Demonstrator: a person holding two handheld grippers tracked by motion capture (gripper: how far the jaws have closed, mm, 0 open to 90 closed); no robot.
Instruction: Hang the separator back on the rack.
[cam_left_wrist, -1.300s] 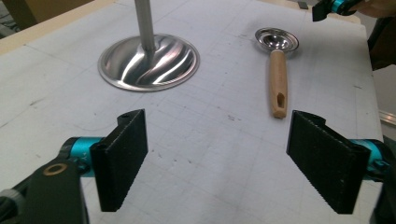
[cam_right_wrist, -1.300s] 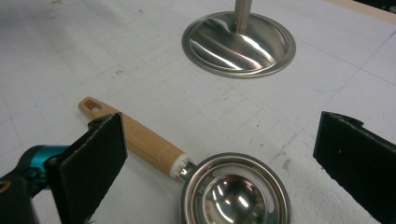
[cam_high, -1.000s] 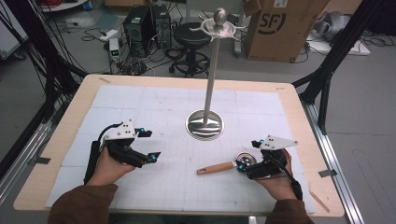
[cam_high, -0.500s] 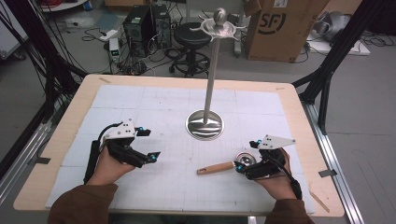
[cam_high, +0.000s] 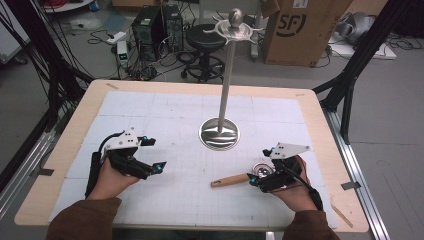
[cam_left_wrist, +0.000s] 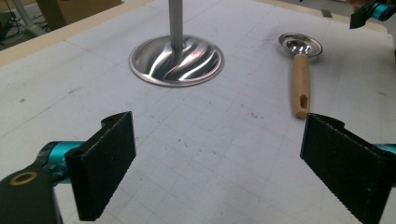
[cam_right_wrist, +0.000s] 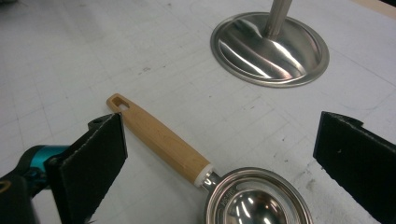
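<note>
Little has shifted since the earlier frames — the left tool (cam_high: 150, 155) has just spread wider, nothing between its jaws. Right tool (cam_high: 257, 179) stands spread over the scoop (cam_right_wrist: 187, 158) lying on the surface (cam_high: 165, 105), near the stand (cam_high: 220, 132). Grasp pending — next move: closing on the wooden handle.

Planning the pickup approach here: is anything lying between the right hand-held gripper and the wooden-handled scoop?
Nothing visible does. The right hand-held gripper stands open right over the scoop, which lies flat on the white mat. The steel stand sits farther back, apart from both.
</note>
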